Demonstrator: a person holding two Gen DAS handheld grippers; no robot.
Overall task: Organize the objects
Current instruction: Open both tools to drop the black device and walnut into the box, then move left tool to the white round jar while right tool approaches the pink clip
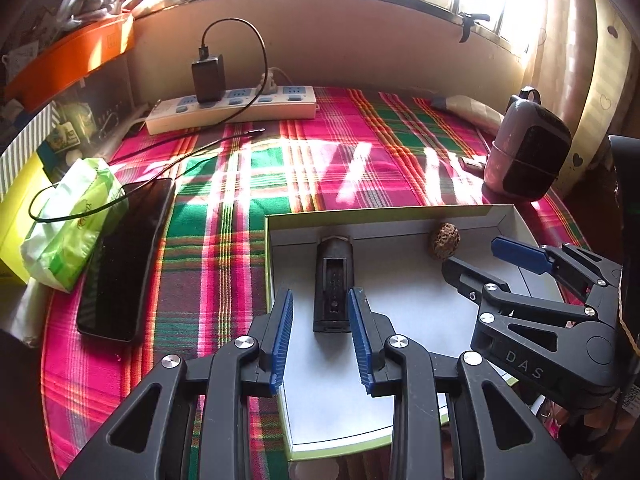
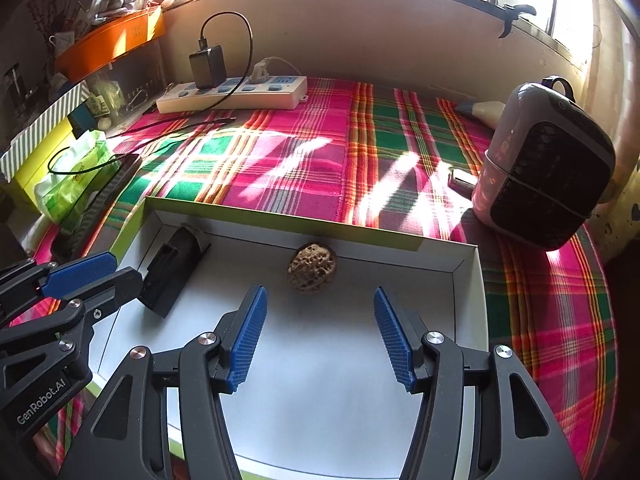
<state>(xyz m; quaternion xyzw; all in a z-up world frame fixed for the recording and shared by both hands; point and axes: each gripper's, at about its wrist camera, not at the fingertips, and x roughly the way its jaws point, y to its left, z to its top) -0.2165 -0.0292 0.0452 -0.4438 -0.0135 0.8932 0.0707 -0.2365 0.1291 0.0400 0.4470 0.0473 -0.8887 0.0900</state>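
A shallow white box point(image 1: 400, 220) with a green rim lies on the plaid cloth; it also shows in the right wrist view point(image 2: 468, 272). Inside it lie a black oblong device point(image 1: 334, 280) point(image 2: 170, 272) at the left and a brown pitted walnut point(image 1: 445, 239) point(image 2: 312, 268) near the far wall. My left gripper point(image 1: 320, 310) is open, its blue pads on either side of the device's near end, not touching. My right gripper point(image 2: 320, 304) is open and empty just short of the walnut. Each gripper shows in the other's view, the right point(image 1: 474, 256) and the left point(image 2: 120, 268).
A black phone point(image 1: 120, 260) and a green tissue pack point(image 1: 68, 220) lie at the left. A white power strip point(image 1: 232, 108) with a black charger and cable sits at the back. A pink and black heater point(image 2: 548, 172) stands at the right. Boxes and an orange tray point(image 1: 68, 60) fill the far left.
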